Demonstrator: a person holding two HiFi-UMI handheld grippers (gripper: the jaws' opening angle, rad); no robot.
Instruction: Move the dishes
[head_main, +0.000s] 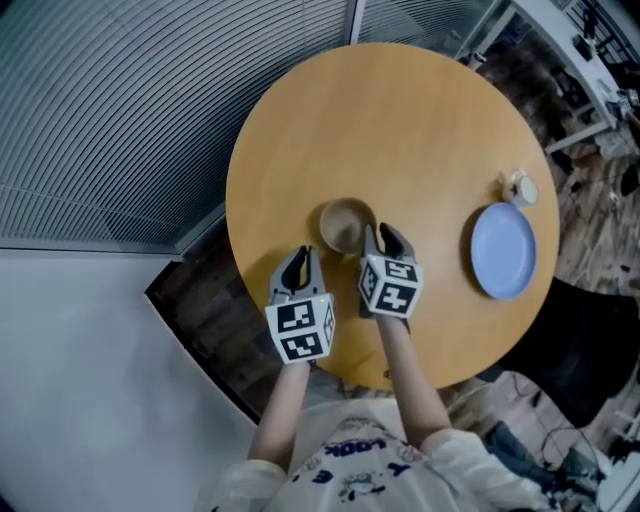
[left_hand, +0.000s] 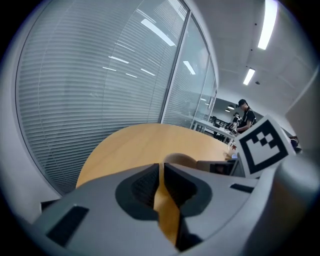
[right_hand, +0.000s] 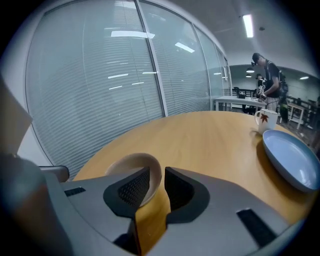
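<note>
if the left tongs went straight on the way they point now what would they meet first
Probably the tan bowl, just ahead and slightly right of the left tongs; they might only clip its near side. Depth is unclear.

A tan bowl (head_main: 344, 224) sits upright, well apart from blue plate (head_main: 503, 250) (lying flat) and white mug (head_main: 521, 188).

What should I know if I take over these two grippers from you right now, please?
Left gripper: shut and empty, above the table, just left of the bowl.
Right gripper: shut on the rim of the beige bowl.
Blue plate and white mug: untouched at the table's right side.
Done: bowl gripped; I cannot tell whether it is lifted.
Left: move the bowl, then probably the plate and mug.
</note>
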